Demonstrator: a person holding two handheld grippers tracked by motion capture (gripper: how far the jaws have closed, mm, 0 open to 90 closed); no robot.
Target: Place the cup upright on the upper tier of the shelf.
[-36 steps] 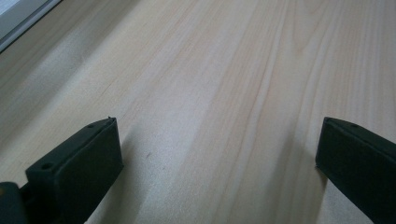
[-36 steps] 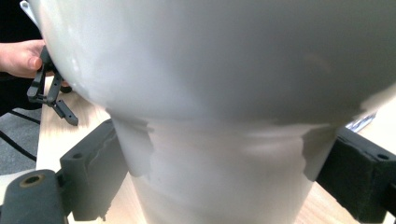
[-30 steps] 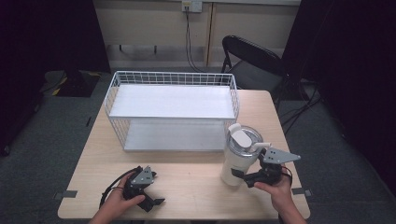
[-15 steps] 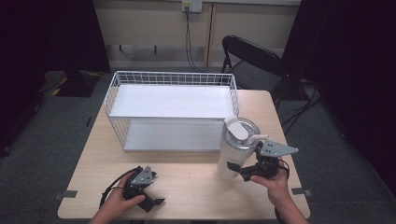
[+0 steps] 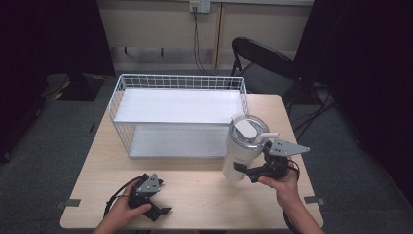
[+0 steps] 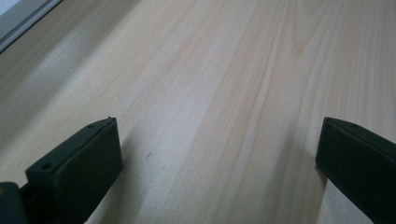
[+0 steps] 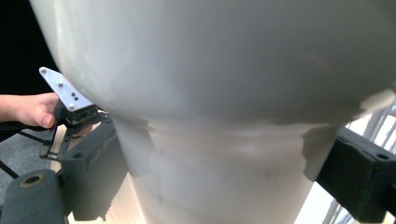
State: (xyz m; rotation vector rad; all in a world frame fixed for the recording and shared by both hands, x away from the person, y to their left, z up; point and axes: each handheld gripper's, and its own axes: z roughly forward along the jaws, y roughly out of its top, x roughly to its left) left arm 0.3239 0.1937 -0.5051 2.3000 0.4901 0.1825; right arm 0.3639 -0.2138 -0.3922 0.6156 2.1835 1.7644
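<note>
We see the white tumbler (image 5: 242, 148) clamped in the right gripper (image 5: 243, 170), whose 2 black jaws press on the narrow lower part of its body from either side. The tumbler is held tilted, its lid end leaning toward the wire basket (image 5: 178, 83), and its base sits just above the front right part of the counter (image 5: 209, 195). In the right gripper view the tumbler (image 7: 224, 116) spreads wide above the jaws and tapers between them; its surface is smooth and matte white, with a soft sheen. Its lid (image 5: 248, 130) is round with a paler flat tab on top, and a short handle stub juts toward the gripper's grey 3-cornered plate.

The left gripper (image 5: 163, 211) rests low on the front left of the counter, well apart from the tumbler, its jaws spread wide with nothing between them. In the left gripper view we see pale wood grain (image 6: 210, 93) running lengthwise between the 2 blocky black jaws.

The basket is a white rectangular wire grid with a flat white floor, standing at the counter's far side.
</note>
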